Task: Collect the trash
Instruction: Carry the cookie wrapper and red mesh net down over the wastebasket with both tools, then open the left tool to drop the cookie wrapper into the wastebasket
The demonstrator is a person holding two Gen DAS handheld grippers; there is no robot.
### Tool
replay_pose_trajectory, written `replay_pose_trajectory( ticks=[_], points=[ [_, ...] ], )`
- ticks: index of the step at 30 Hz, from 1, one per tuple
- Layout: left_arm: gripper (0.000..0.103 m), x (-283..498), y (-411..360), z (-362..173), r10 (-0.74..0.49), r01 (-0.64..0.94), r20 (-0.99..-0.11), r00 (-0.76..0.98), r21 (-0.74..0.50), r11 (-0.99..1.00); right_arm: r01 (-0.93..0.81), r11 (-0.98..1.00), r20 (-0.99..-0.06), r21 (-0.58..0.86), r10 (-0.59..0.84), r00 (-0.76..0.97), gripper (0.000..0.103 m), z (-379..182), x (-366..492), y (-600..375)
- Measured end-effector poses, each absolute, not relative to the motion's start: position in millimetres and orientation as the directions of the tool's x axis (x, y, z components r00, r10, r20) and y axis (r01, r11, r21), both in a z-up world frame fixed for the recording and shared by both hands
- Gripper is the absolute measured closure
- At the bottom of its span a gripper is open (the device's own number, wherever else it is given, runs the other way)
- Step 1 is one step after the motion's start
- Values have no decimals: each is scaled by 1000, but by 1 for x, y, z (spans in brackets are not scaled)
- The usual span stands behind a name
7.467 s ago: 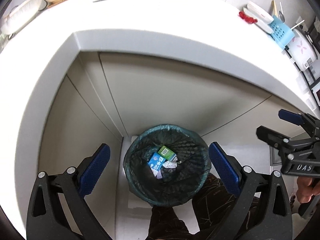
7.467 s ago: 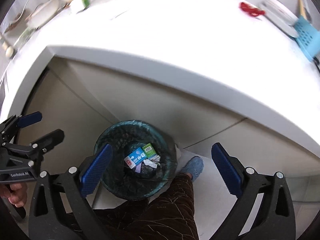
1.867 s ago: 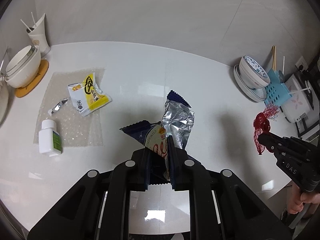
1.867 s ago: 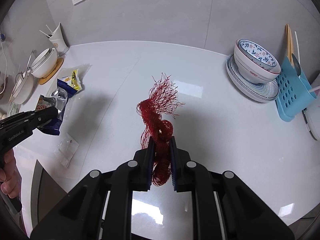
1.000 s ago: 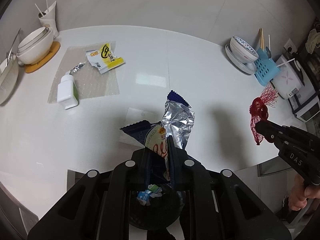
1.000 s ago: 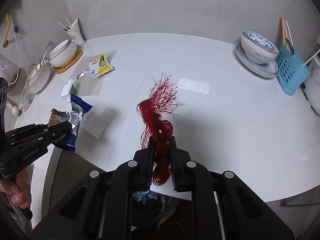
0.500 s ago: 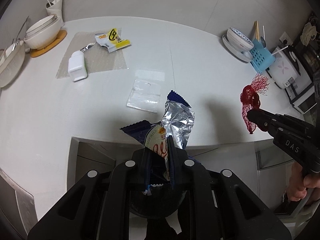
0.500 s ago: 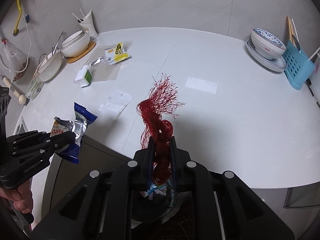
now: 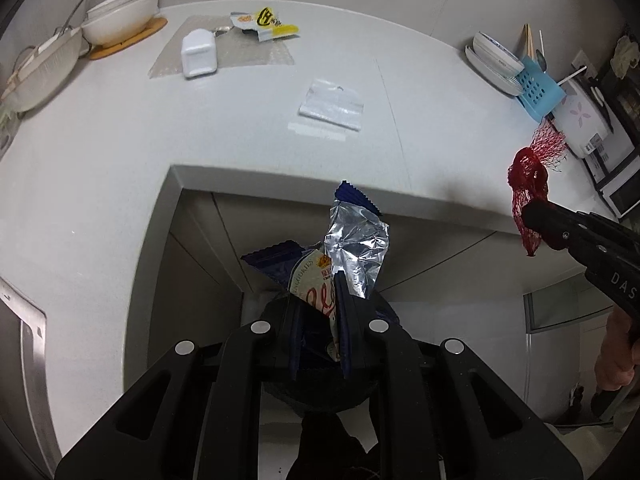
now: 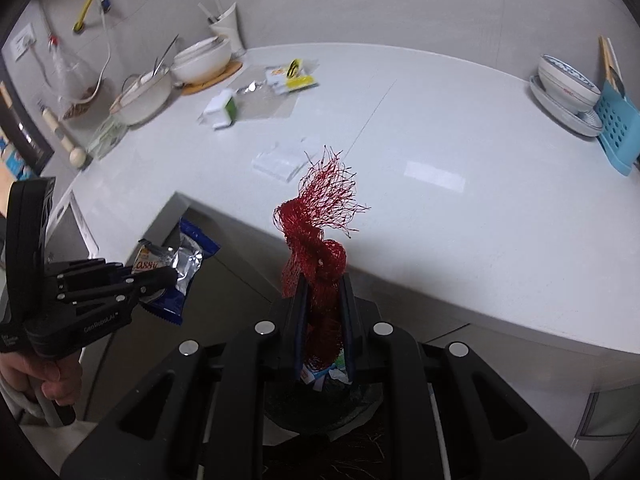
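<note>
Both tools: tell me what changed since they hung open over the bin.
The left tool took hold of the blue cookie wrapper, the right tool the red mesh net, and both carried them back off the counter over the bin. The yellow packet and white bottle stay put.

Counter edge beside bin

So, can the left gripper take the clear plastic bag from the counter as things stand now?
Probably not yet. The left gripper is shut on the cookie wrapper and sits off the counter edge, above the trash bin. The clear plastic bag lies uncovered, so the way is free once the wrapper is dropped.
</note>
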State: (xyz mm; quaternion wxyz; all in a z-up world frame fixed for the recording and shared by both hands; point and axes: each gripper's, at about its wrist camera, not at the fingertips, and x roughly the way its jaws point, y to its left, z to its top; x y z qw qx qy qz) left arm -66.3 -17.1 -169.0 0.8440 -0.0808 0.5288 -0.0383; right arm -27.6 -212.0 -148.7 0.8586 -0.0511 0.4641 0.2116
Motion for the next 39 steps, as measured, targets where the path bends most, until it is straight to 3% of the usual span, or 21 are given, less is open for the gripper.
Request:
replay_pose_trajectory(
  ticks=[12,20,32,39],
  points=[
    [89,-78,-16,-246,-195,-41,-909,368,-225,974,-467,881,-891,78,272,364,89,-232,-44,-202],
    [89,-78,-38,-276,-168,0,-924,344,-179,984,-458,885,-924,78,237,300,89,-271,-42,-204],
    [89,-70,-67,-296,-195,55,-937,291,-187,981,-433,898,-943,71,202,265,89,-283,-45,-217],
    [80,-58,-71,-298,-192,107,-944,269,-169,980,-420,904,-947,76,197,252,89,-285,-43,-223]
  ],
)
